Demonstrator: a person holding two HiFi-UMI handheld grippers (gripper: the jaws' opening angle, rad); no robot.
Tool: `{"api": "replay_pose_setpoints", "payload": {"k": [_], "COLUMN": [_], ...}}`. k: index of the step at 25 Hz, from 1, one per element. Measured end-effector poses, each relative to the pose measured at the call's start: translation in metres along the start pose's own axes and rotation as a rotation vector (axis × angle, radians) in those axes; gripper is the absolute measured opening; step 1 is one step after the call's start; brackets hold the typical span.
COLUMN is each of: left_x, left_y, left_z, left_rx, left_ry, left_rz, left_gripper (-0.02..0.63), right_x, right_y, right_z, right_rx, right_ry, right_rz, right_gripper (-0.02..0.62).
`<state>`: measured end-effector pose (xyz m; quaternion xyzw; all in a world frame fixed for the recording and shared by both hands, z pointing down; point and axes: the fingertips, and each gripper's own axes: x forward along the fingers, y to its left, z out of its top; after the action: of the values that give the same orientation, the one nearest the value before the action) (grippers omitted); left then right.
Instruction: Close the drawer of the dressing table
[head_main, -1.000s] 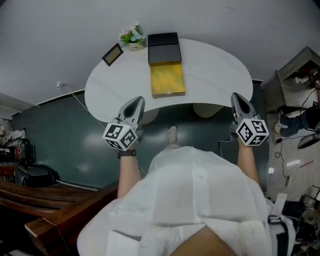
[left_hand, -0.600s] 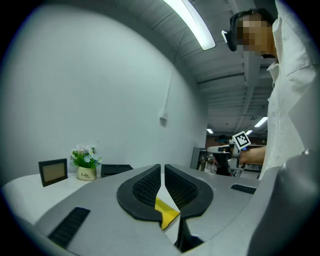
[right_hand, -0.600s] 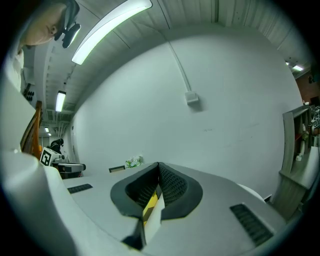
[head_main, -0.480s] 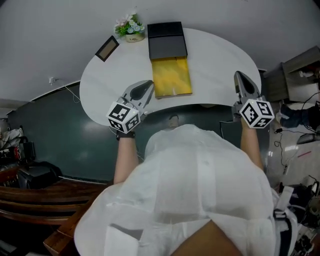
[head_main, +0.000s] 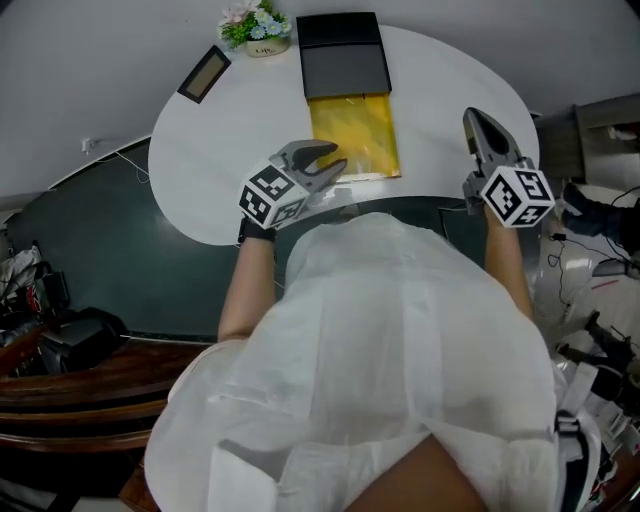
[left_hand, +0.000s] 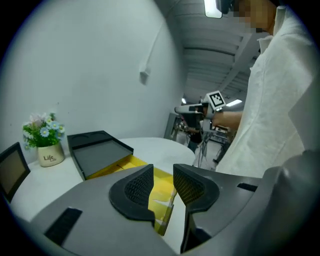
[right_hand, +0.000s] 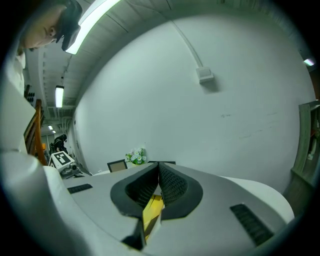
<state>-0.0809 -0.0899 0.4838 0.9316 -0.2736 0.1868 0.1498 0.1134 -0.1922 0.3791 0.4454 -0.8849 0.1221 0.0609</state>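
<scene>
A black box (head_main: 343, 55) stands at the back of the white dressing table (head_main: 230, 150), and its yellow drawer (head_main: 355, 135) is pulled out toward me. My left gripper (head_main: 330, 160) sits low at the drawer's front left corner, pointing right. Its jaws are opening, with nothing between the pads. In the left gripper view (left_hand: 163, 182) the drawer (left_hand: 161, 205) shows through the gap, with the black box (left_hand: 97, 150) behind. My right gripper (head_main: 472, 118) hovers over the table's right part, shut and empty. In the right gripper view (right_hand: 159, 182) the drawer (right_hand: 152, 210) shows below the pads.
A small flower pot (head_main: 250, 25) and a dark picture frame (head_main: 203, 73) stand at the table's back left. The table's front edge curves just ahead of my body. Furniture and cables crowd the floor at the right (head_main: 600, 210); a white wall lies behind the table.
Both grippers moved forward over the table. The left one swung right and down to the drawer's front corner, and its jaws parted. The right one stayed shut.
</scene>
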Motion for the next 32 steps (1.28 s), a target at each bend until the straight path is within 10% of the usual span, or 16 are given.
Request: {"api": "replay_pose_setpoints", "payload": {"k": [8,15,32], "left_x": [0.047,0.063,0.070], "left_y": [-0.012,-0.017,-0.029], "left_z": [-0.065,-0.106,-0.148], "left_rx": [0.078,0.208,0.334], "left_ry": [0.374,0.636,0.894], "left_rz": [-0.235,-0.281,-0.370], "left_gripper": [0.199,0.198,0.138], "right_x": [0.032,0.036,0.037], "right_y": [0.003,-0.003,-0.007], "right_z": [-0.013,-0.019,-0.024], "right_rx": [-0.007,0.000,0.008], "right_ry": [0.059,0.081,0.102], "right_rz": [0.033,0.057,0.049], "right_gripper": [0.011,0.011,0.011]}}
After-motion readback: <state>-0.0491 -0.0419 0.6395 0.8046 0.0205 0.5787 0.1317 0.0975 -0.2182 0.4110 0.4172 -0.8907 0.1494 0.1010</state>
